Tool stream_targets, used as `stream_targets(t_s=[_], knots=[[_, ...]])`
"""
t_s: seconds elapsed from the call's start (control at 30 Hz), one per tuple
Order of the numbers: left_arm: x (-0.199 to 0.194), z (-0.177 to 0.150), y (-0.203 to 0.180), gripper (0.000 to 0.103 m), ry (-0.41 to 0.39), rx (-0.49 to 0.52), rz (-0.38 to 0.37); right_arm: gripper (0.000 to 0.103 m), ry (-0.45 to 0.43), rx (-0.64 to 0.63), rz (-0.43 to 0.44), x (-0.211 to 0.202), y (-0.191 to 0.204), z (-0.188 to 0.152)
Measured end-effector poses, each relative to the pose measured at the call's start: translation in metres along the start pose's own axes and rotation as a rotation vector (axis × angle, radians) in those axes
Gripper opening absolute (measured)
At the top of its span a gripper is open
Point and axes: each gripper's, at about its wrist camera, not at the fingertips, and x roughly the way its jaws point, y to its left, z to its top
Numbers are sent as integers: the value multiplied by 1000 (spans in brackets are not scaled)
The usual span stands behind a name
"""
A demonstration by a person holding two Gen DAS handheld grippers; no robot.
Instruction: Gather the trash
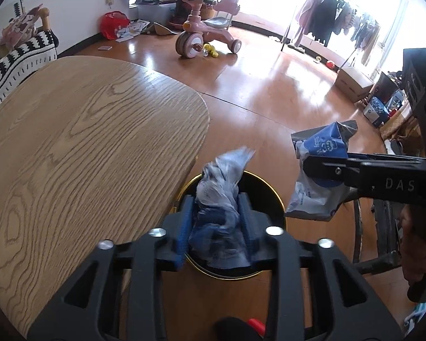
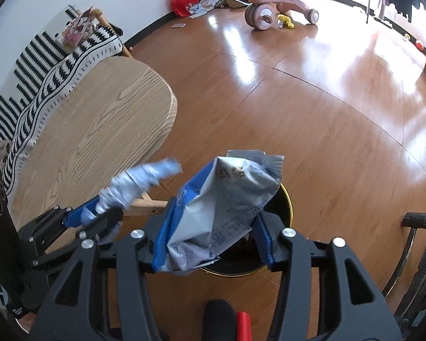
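Two pieces of trash show, one per gripper, above one round black bin with a gold rim. Between the left gripper pads sits a crumpled clear plastic wrapper, the jaws narrowed tight on it. Jaws of the right gripper stand wider, clamped on a blue-and-white foil snack bag. Beneath both sets of jaws lies the bin mouth. Left of the jaws, the rounded edge of one light wooden table comes close; right and ahead, glossy brown floor lies open.
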Motion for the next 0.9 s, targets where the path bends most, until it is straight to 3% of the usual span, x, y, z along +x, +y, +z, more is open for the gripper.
stream_targets(t_s=[0.03, 0.3, 0.47, 0.63, 0.77, 0.9], knots=[[-2, 0, 0, 59, -10, -5, 0, 60, -5, 7, -1, -2, -1, 0], [-12, 0, 4, 69, -35, -18, 3, 69, -34, 20, -13, -11, -3, 3], [-37, -3, 24, 81, -72, -39, 60, 75, -57, -10, 13, -17, 15, 6], [-91, -20, 83, 90, -132, -143, 212, 79, -81, -121, 65, -22, 74, 14], [-155, -52, 148, 90, -187, -283, 362, 79, -98, -264, 117, -20, 151, 12], [-220, -95, 195, 91, -224, -351, 553, 80, -98, -411, 204, -15, 249, -7]])
